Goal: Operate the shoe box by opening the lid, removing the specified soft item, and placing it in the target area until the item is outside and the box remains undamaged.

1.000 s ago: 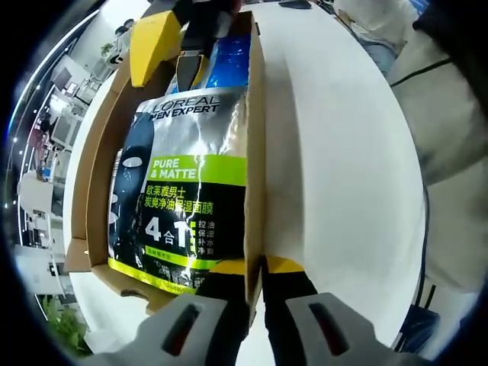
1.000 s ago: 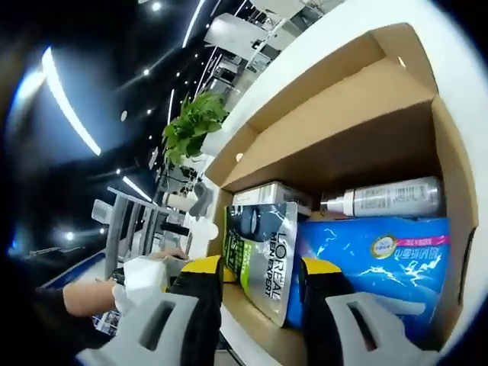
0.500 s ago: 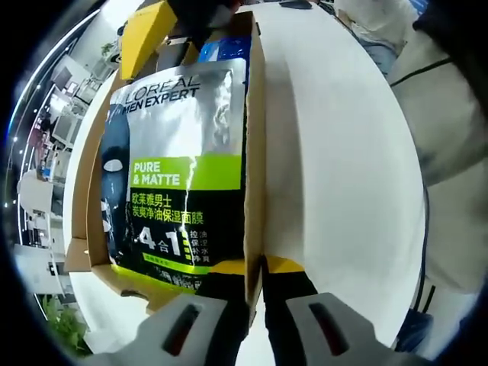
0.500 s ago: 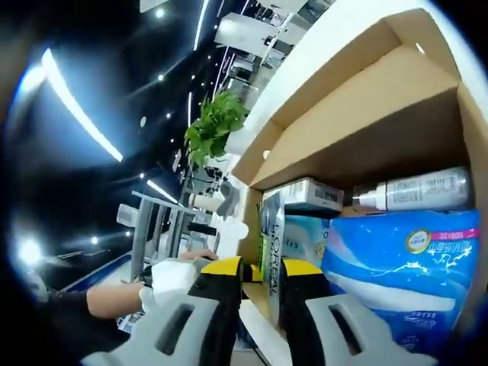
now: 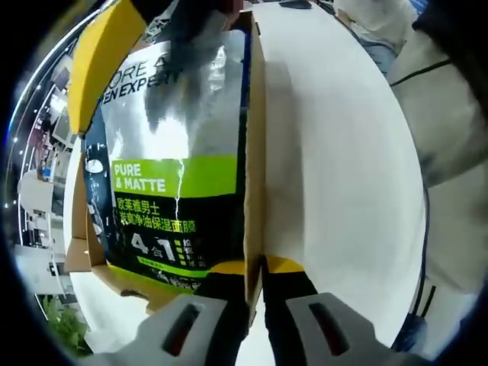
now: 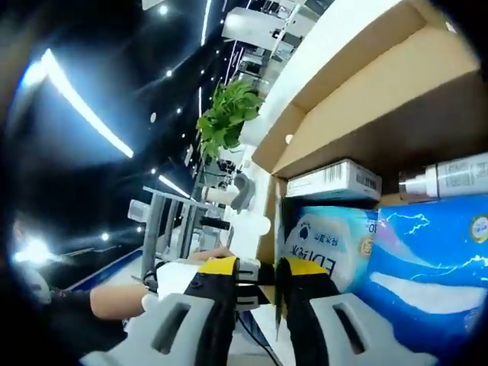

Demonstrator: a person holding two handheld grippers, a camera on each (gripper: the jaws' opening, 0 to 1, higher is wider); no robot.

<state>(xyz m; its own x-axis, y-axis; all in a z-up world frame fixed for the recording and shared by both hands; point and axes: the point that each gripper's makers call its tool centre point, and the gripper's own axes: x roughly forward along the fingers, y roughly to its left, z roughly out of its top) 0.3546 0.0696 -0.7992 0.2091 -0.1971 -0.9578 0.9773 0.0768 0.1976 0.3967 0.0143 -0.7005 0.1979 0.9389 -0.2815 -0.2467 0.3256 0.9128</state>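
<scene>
A silver, black and green L'Oreal Men Expert pouch [image 5: 175,175] stands upright above the open cardboard shoe box [image 5: 255,152], its lower edge still near the box's front end. My right gripper [image 5: 152,34] is shut on the pouch's top edge, one yellow pad [image 5: 99,46] showing. My left gripper [image 5: 255,271] is shut on the box's right side wall. In the right gripper view my right gripper [image 6: 257,267] has its jaws nearly together with the thin pouch edge [image 6: 258,286] between them.
Inside the box lie a blue pack [image 6: 427,259], a paler blue pack [image 6: 328,244], a white carton [image 6: 332,179] and a spray bottle [image 6: 450,175]. The white table [image 5: 335,152] stretches to the right of the box. A person's light clothing [image 5: 450,114] borders it.
The right gripper's jaws shut on the pouch and raised it from lying flat in the box to upright above it. The left gripper stays clamped on the box wall.
</scene>
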